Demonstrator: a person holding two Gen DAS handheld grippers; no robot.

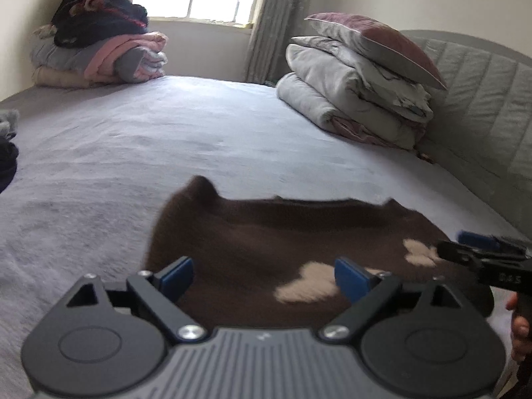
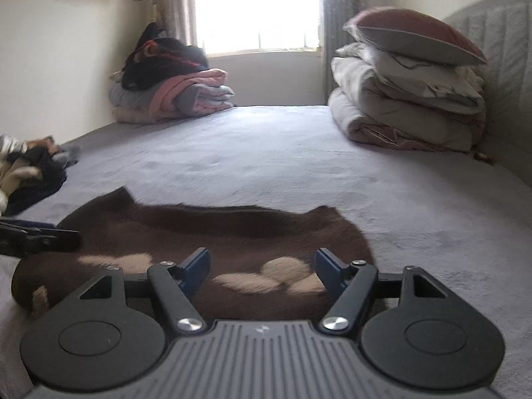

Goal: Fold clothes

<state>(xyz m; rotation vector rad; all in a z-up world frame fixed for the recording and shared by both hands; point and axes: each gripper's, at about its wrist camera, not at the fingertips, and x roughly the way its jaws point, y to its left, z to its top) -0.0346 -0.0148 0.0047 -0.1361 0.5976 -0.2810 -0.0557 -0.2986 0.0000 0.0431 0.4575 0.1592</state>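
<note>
While the sweater [image 1: 266,242] lies flat at the bed's [image 1: 199,139] near edge for folding, both tongs [image 1: 264,277] [image 2: 262,271] are held spread, empty.

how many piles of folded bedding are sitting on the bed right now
2. A pink and grey pile sits at the far left corner by the window; a pale pile topped by a pillow sits far right by the headboard. None seems hidden.

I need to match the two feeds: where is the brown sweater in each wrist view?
Left wrist view: brown sweater lies bottom centre, flat on the bed.
Right wrist view: brown sweater lies bottom centre-left, flat on the bed.
Shared landmark: the pillow-topped stack of bedding, far right.
</note>
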